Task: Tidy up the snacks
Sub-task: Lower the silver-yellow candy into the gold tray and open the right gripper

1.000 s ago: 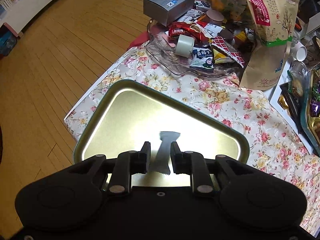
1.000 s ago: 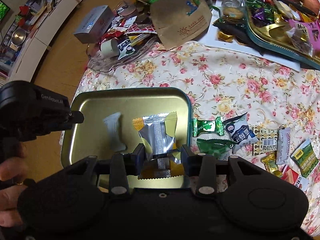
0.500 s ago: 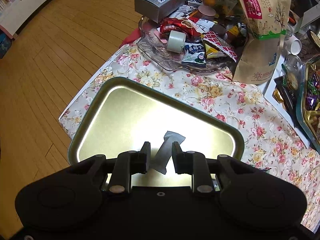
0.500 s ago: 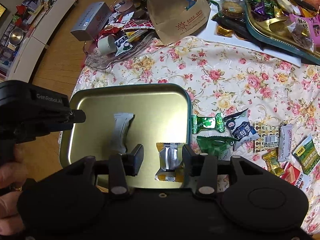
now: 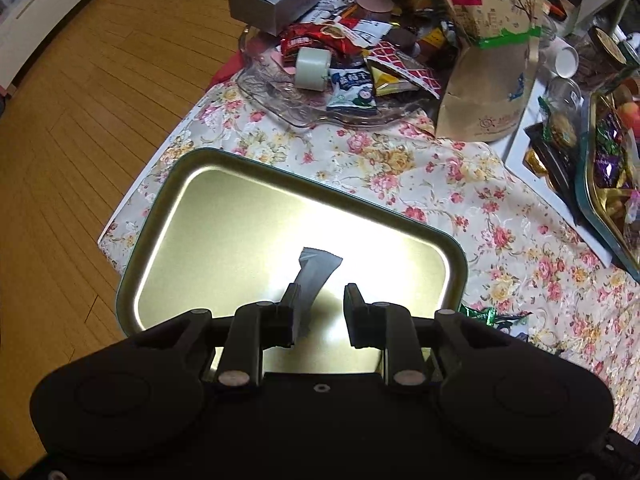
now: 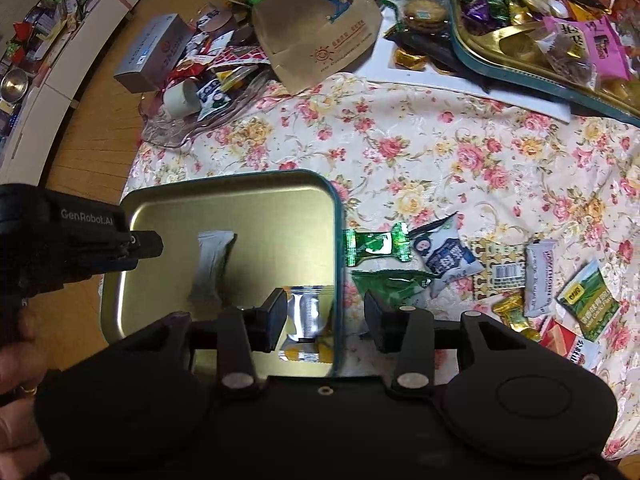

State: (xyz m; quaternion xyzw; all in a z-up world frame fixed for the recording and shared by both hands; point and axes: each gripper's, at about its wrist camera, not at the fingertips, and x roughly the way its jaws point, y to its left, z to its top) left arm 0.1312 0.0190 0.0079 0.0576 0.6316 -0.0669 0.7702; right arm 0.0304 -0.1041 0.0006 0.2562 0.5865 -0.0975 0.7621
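— Floral cloth covers the surface (image 6: 460, 152), with the gold tray (image 6: 168, 204) at its near corner and loose sweets lying to the right of it. What's changed in the last second?

— Both wrappers are down. The left hand-held gripper (image 5: 320, 312) let go of the grey wrapper (image 5: 316, 268), which now lies flat on the tray floor; one pad is beside it, neither is pressing, and the jaws stand apart. The right hand-held gripper (image 6: 326, 320) has released the silver-and-yellow sweet (image 6: 306, 320), which a second ago was clamped between its pads. It now rests in the tray's near right corner, by the rim.

— So the right one is empty too?

— Yes, jaws parted, straddling the tray's right rim, nothing pinched.

— And the task?

— Two snacks are in the tray, well apart from each other. Still on the cloth are the green sweet (image 6: 376, 244), a crumpled green packet (image 6: 392, 286), a blue-and-white packet (image 6: 444, 256) and more beyond. I'd judge the right gripper goes for the nearest green ones next.
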